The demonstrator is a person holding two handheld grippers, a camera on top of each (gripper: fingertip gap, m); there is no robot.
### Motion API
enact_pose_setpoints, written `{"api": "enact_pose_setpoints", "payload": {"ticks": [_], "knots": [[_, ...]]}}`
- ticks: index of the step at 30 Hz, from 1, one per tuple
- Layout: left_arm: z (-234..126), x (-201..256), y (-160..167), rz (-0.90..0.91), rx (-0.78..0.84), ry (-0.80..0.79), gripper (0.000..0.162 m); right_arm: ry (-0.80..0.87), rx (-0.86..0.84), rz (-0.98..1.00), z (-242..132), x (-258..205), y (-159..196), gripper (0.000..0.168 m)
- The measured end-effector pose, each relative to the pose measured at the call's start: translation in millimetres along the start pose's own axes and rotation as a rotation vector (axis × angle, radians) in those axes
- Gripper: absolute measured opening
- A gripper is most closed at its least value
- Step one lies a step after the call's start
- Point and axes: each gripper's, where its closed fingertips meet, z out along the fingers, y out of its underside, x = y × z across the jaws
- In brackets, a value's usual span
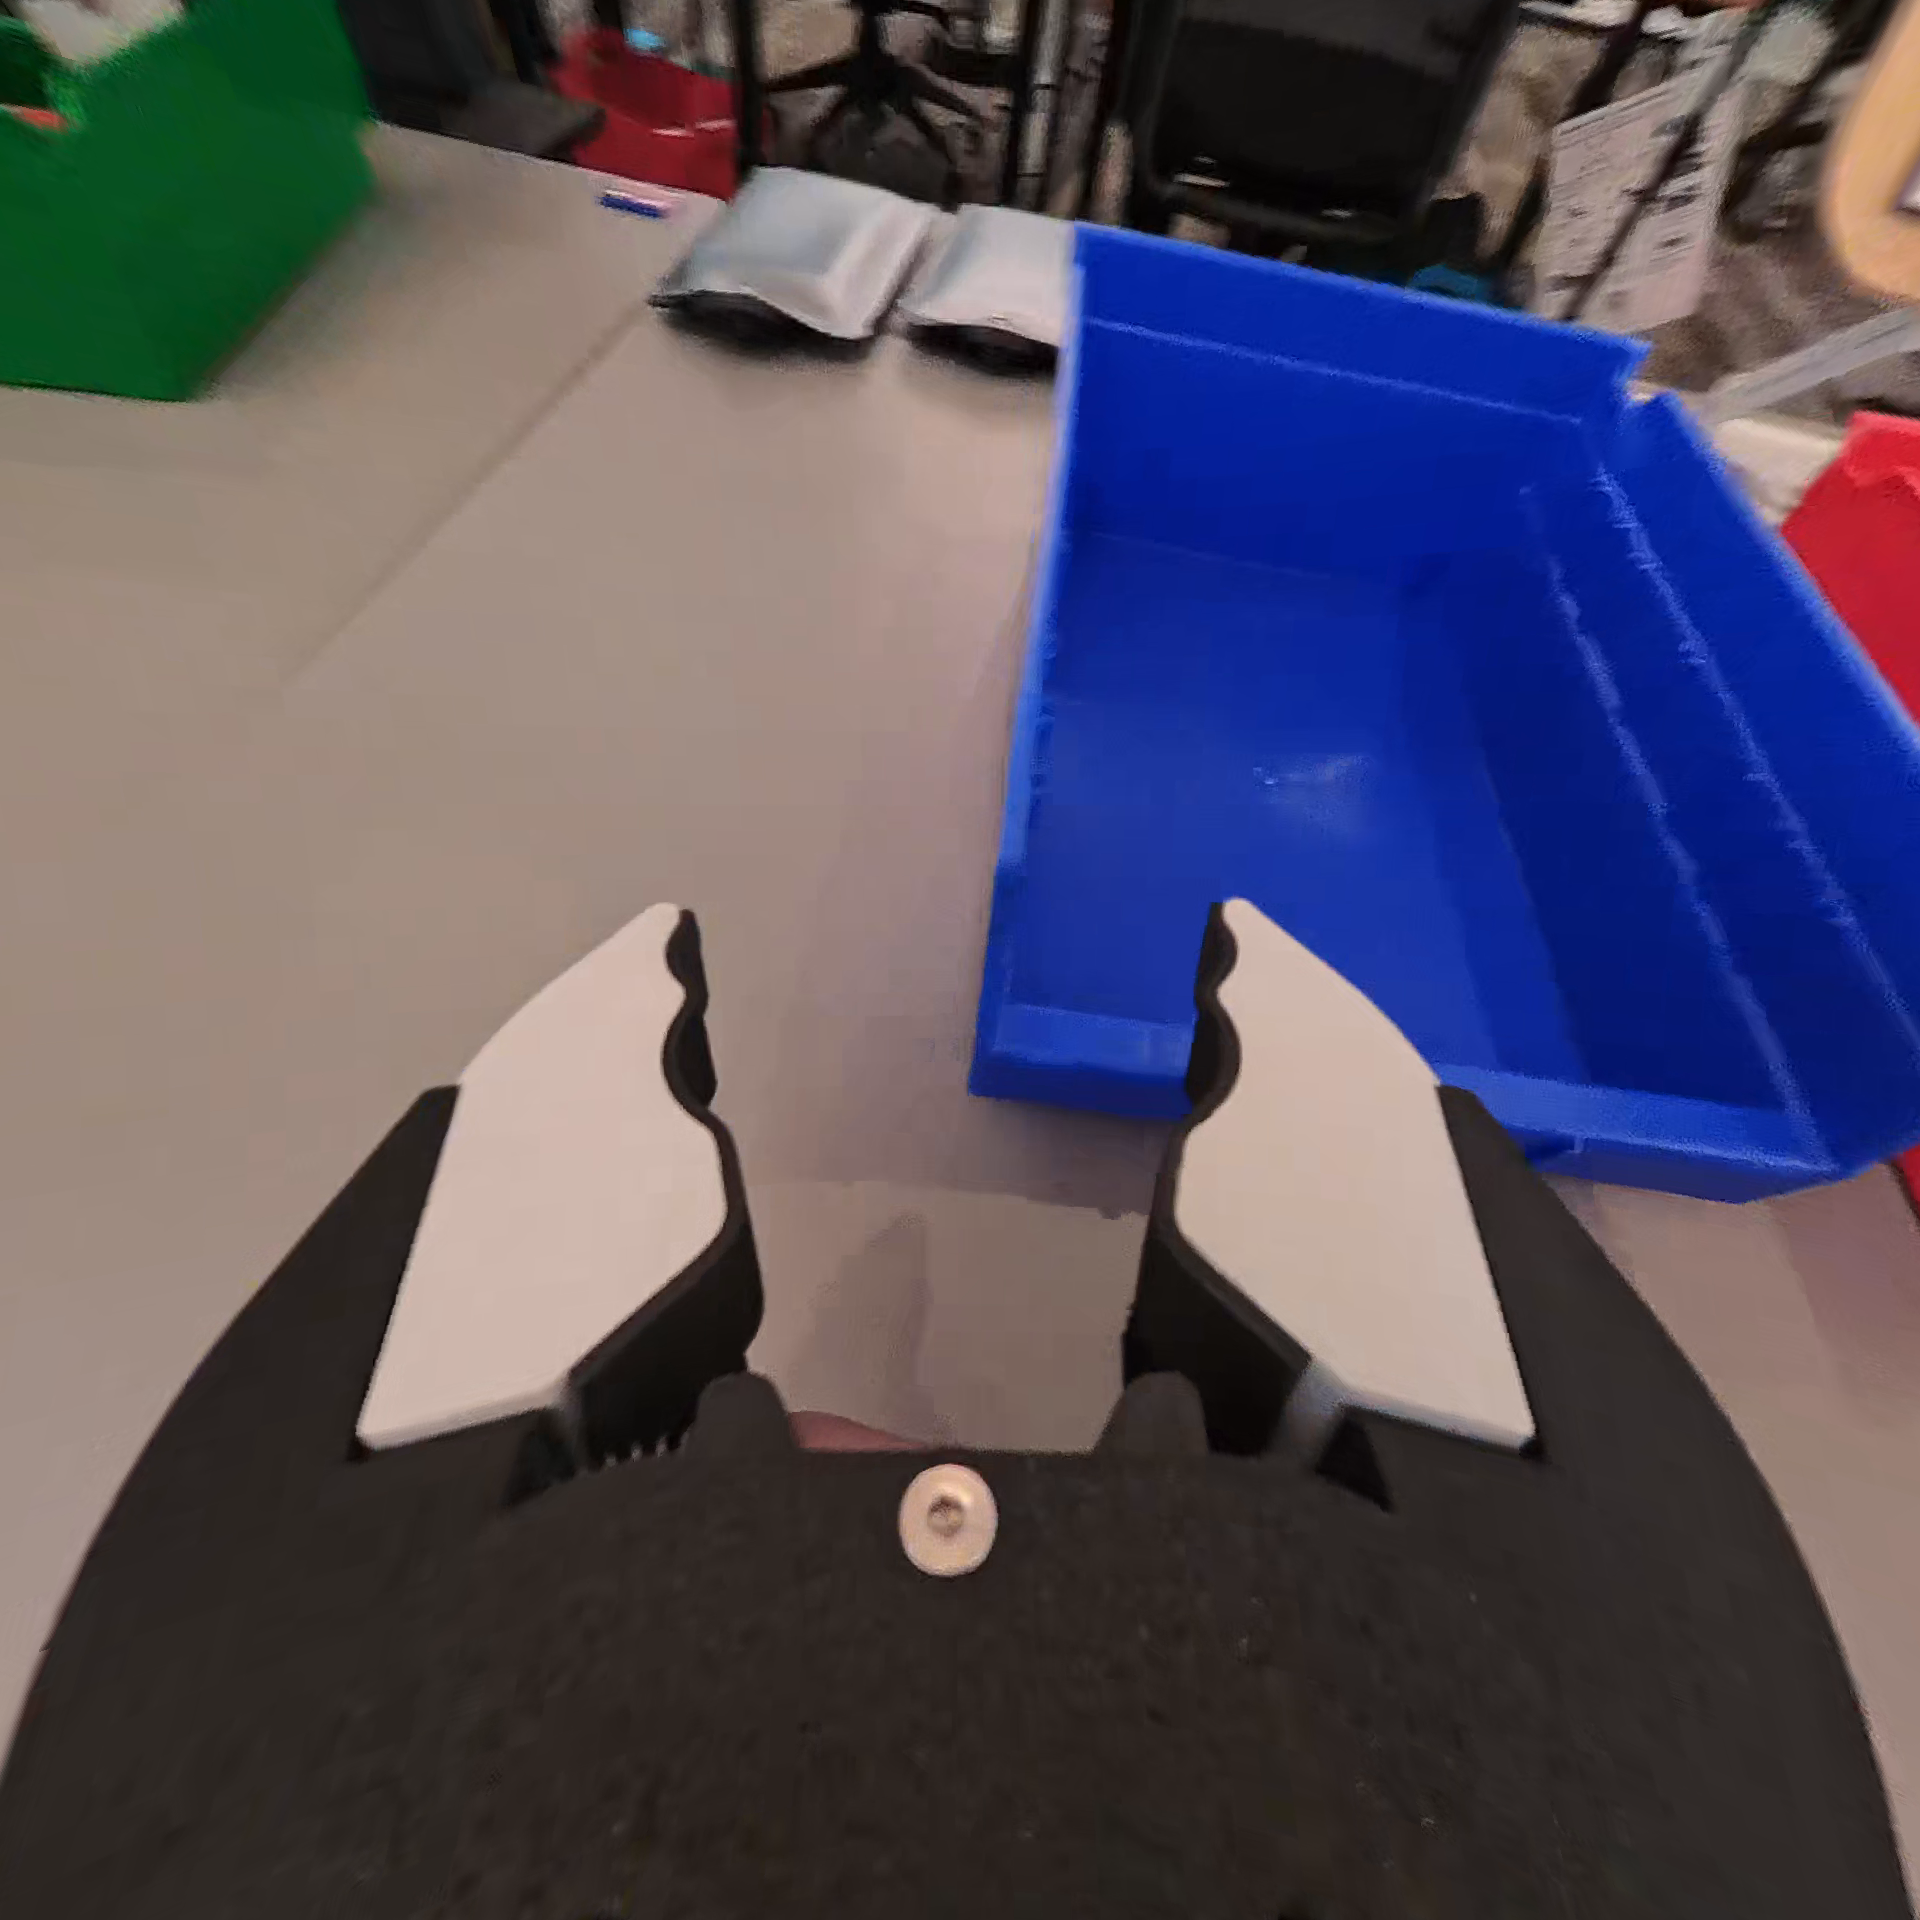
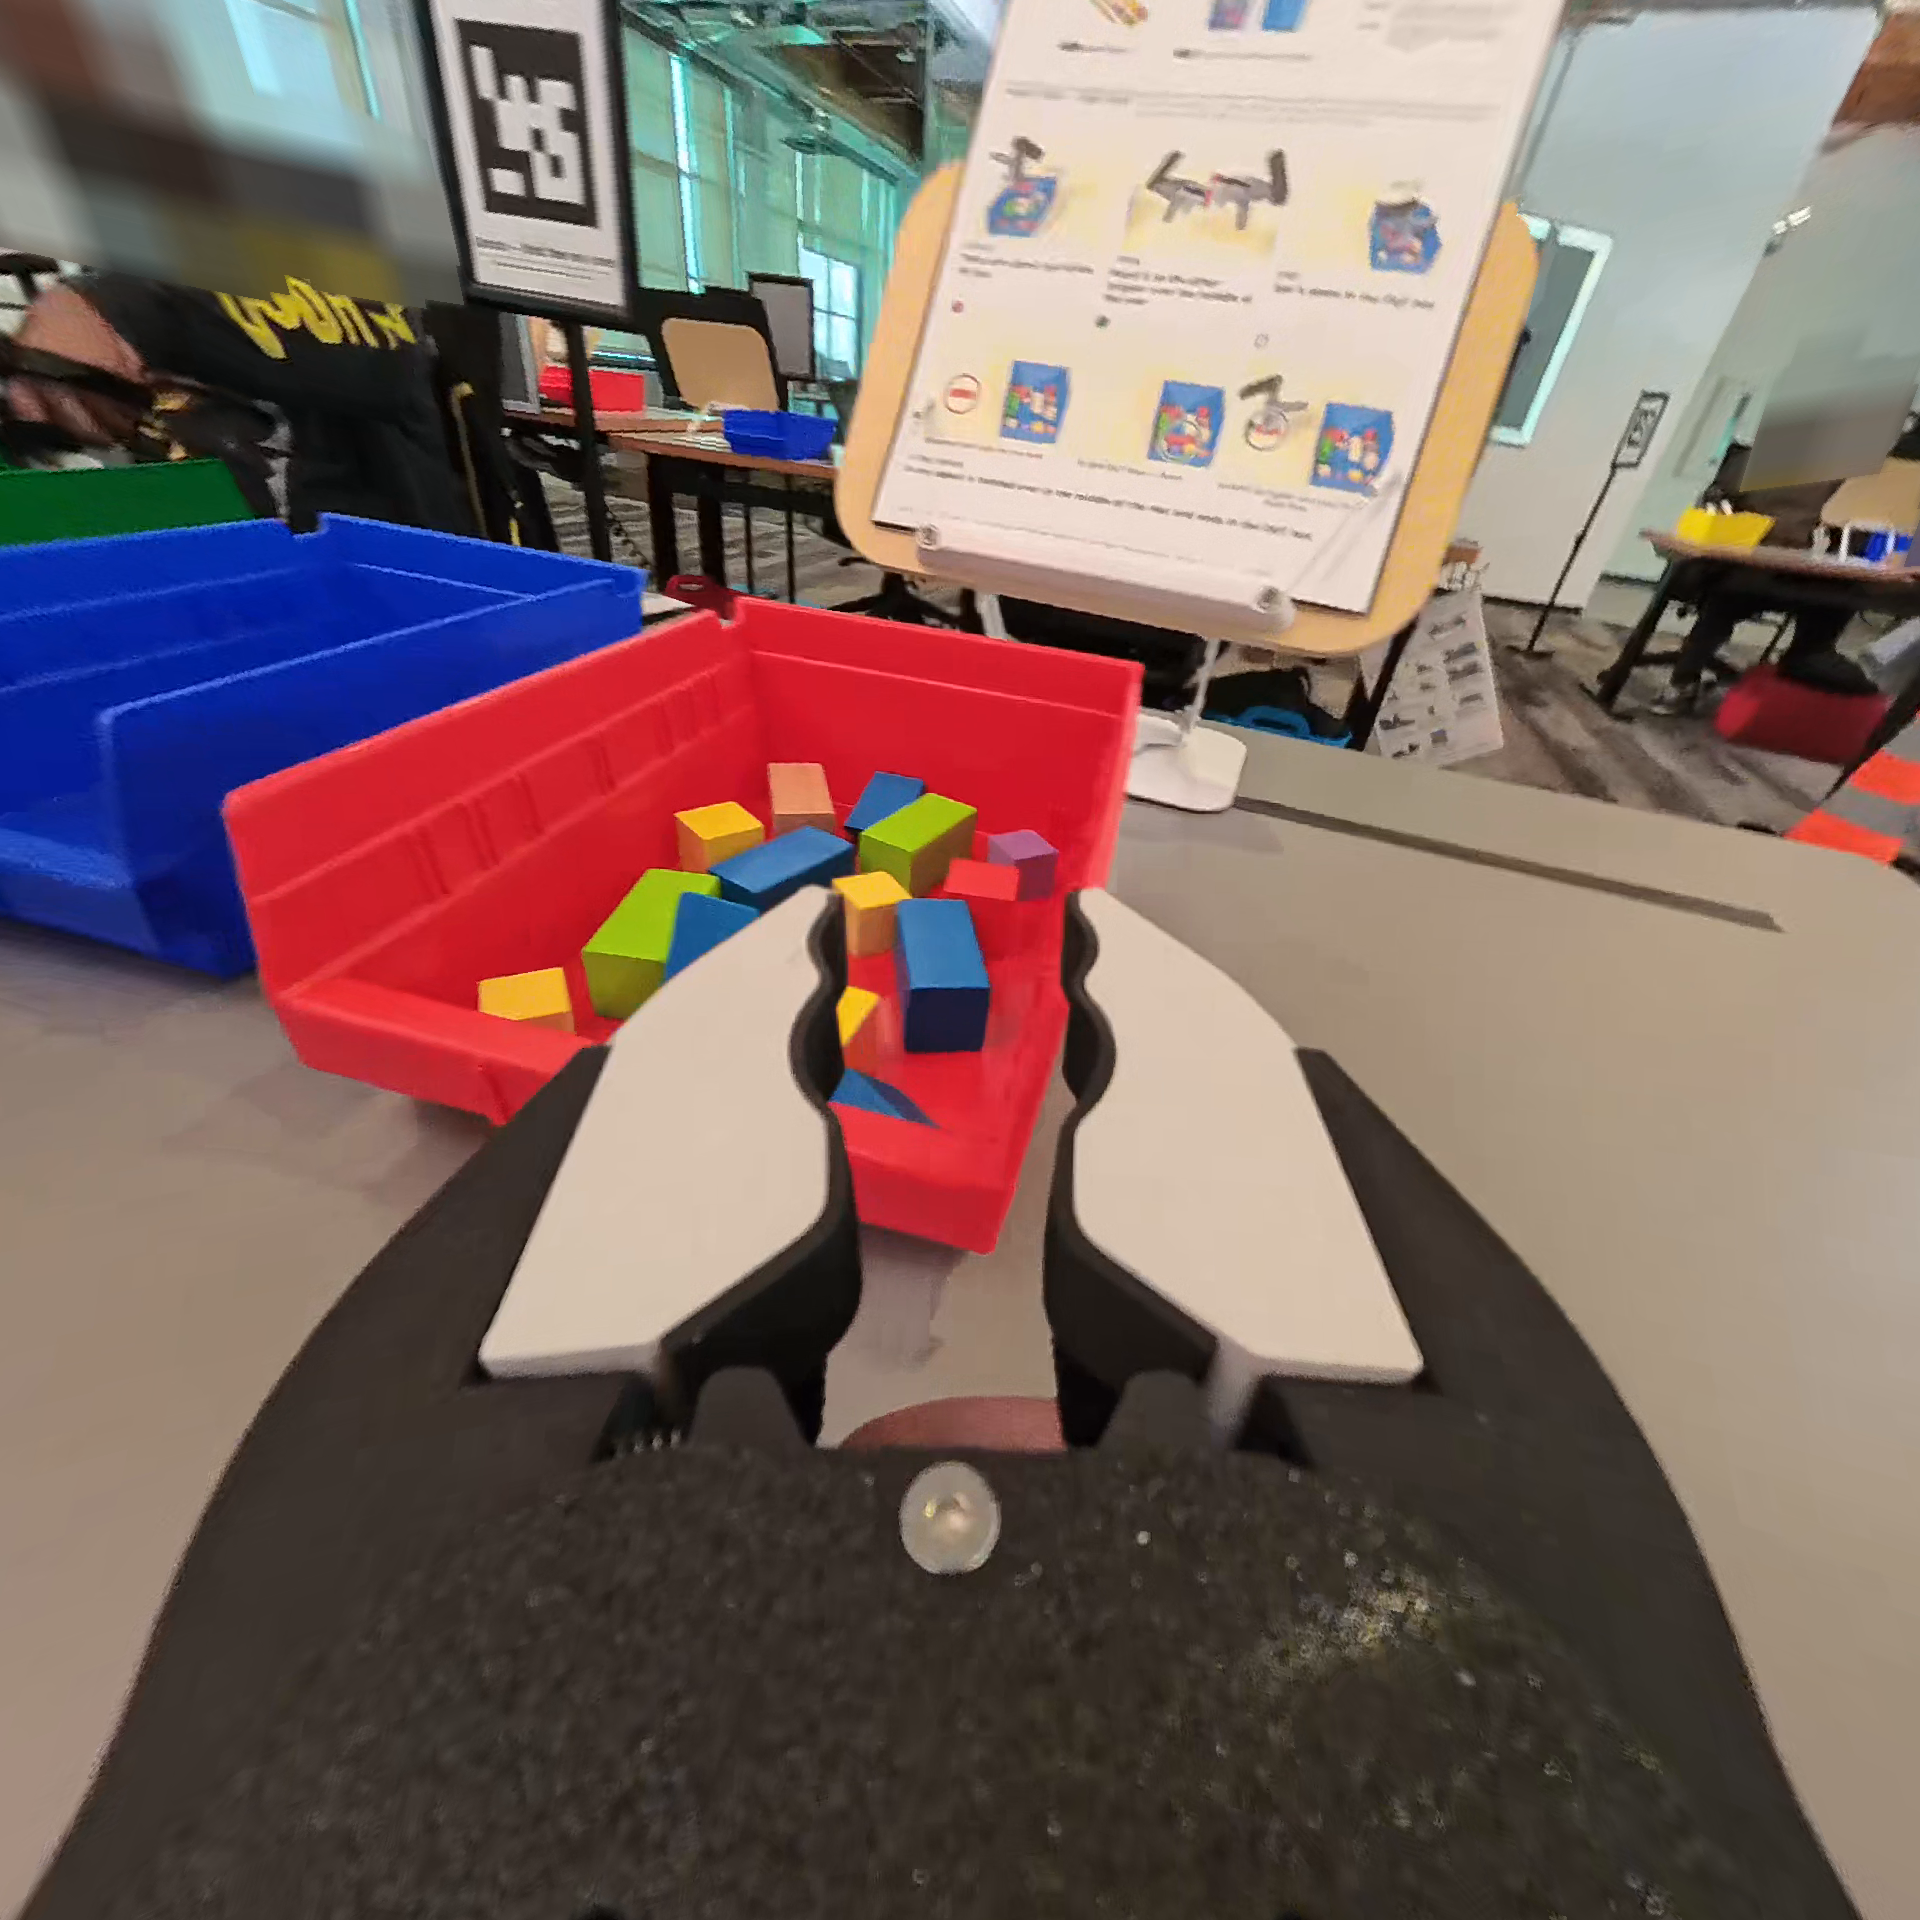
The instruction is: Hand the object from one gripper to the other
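Two claws, both spread and empty: the right claw (image 2: 948,909) aims into the red bin (image 2: 499,831) of coloured blocks (image 2: 940,987), likely to pick one; the left claw (image 1: 951,914) waits beside the empty blue bin (image 1: 1351,312). Grey worktop (image 1: 416,727); cluttered workshop behind.

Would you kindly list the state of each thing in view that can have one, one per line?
Left tongs: open, holding nothing, above the table.
Right tongs: open, holding nothing, aimed at the red bin.
Blue bin: upright, empty.
Red bin: upright, holding loose coloured blocks.
Grey pouches: lying flat, side by side.
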Motion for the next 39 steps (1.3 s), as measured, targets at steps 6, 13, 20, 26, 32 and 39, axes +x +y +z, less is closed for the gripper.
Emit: {"api": "enact_pose_setpoints", "payload": {"ticks": [6,13,20,26,32,39], "knots": [[42.5,22.8,13.8,0.009,-0.087,0.163,0.037,-0.116,0.015,-0.057,-7.8,-49.0,-3.2,0.039],[3.8,10.5,37.6,0.029,-0.141,-0.016,0.002,-0.343,-0.097,-0.059,-23.8,-156.5,11.3,0.045],[-61.9,16.5,70.4,0.029,-0.123,-0.087,0.002,-0.316,-0.228,-0.022,11.8,-246.9,22.4,0.065],[-85.6,13.7,81.3,0.008,-0.089,-0.064,0.002,-0.267,-0.318,0.06,37.0,-267.9,36.4,0.04],[-95.0,14.3,76.2,0.042,-0.064,-0.086,0.003,-0.209,-0.348,0.096,38.4,-261.1,29.6,0.004],[-130.6,44.4,15.9,0.106,0.173,-0.046,0.003,-0.155,-0.12,0.009,23.1,-232.9,-57.6,0.004]]}}
